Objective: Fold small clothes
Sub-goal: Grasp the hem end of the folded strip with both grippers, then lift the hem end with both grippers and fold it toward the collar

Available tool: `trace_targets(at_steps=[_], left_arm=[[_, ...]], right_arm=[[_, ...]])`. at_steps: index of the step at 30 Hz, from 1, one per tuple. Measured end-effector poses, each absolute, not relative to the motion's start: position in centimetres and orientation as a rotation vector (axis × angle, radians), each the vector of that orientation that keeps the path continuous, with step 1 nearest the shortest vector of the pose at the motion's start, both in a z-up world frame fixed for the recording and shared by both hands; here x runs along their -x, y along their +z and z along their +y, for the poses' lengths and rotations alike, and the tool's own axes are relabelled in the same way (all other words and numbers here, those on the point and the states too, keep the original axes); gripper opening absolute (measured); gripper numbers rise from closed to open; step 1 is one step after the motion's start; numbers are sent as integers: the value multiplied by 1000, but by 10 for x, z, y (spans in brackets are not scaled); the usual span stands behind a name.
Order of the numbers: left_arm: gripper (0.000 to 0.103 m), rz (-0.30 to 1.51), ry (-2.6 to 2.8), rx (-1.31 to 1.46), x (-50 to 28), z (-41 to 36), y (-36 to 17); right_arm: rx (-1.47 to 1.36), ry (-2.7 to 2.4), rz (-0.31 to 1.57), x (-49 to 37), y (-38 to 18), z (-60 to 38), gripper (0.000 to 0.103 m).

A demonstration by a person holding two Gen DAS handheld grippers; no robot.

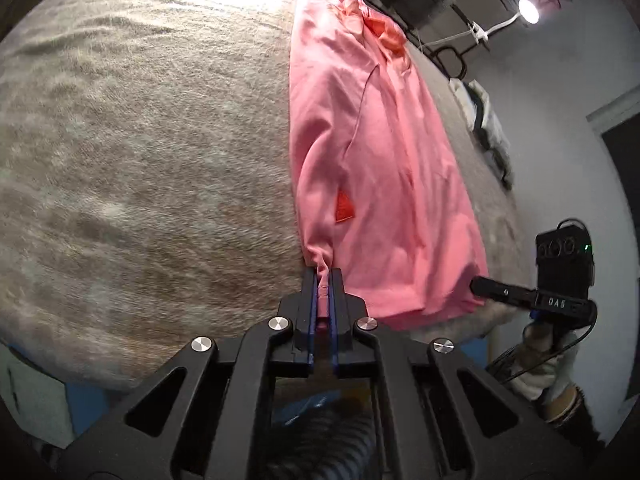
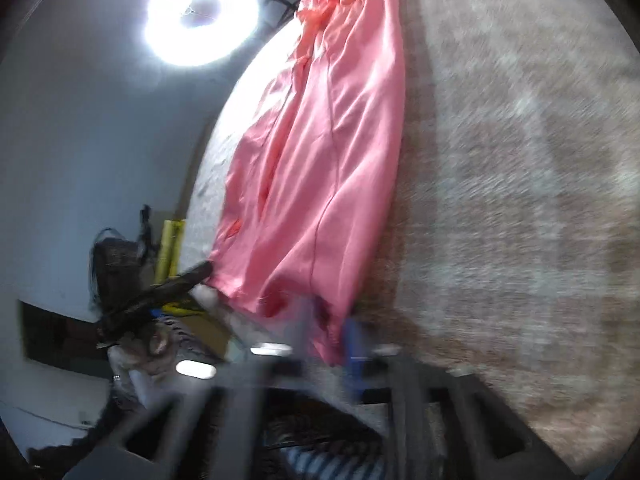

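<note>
A pink garment (image 1: 376,168) lies stretched lengthwise on a beige fuzzy surface (image 1: 140,160), with orange trim at its far end. My left gripper (image 1: 325,280) is shut on the garment's near left corner. The right gripper (image 1: 480,285) shows at the right of the left wrist view, at the garment's near right corner. In the blurred right wrist view the garment (image 2: 320,168) runs away from me and its near hem hangs between the fingers of my right gripper (image 2: 328,332), which looks shut on it. The left gripper (image 2: 196,272) shows there at the other corner.
A pile of folded clothes (image 1: 488,128) lies at the far right edge of the surface. A bright lamp (image 2: 200,16) shines overhead. The beige surface (image 2: 520,200) spreads wide to the garment's sides. The wall stands close behind the surface's edge.
</note>
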State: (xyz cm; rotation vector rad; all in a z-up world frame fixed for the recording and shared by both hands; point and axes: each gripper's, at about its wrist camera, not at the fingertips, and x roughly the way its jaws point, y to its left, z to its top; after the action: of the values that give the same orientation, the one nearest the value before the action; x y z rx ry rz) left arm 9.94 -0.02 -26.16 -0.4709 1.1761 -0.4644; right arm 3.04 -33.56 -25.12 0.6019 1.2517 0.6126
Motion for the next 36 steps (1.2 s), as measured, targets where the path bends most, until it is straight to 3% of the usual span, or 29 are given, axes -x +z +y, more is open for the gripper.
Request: trace_targets(at_steps=[6,11,19,36], left_arm=[[2,1111,-502,456,-83,4,-239],[2,1182,-479,451,-89,0,-264],[2,1120,-508,484,-104,6,-236],[2,993,-468,494,-258,-13,-193]], right_arm=[[-642,675,1154,-18,-219,-345,0],[-567,597,1260,-27,-243,-334,0],[-662,628,1257,-39,-247,-334,0],[-758,589,1022,-167,-192,-359,0]])
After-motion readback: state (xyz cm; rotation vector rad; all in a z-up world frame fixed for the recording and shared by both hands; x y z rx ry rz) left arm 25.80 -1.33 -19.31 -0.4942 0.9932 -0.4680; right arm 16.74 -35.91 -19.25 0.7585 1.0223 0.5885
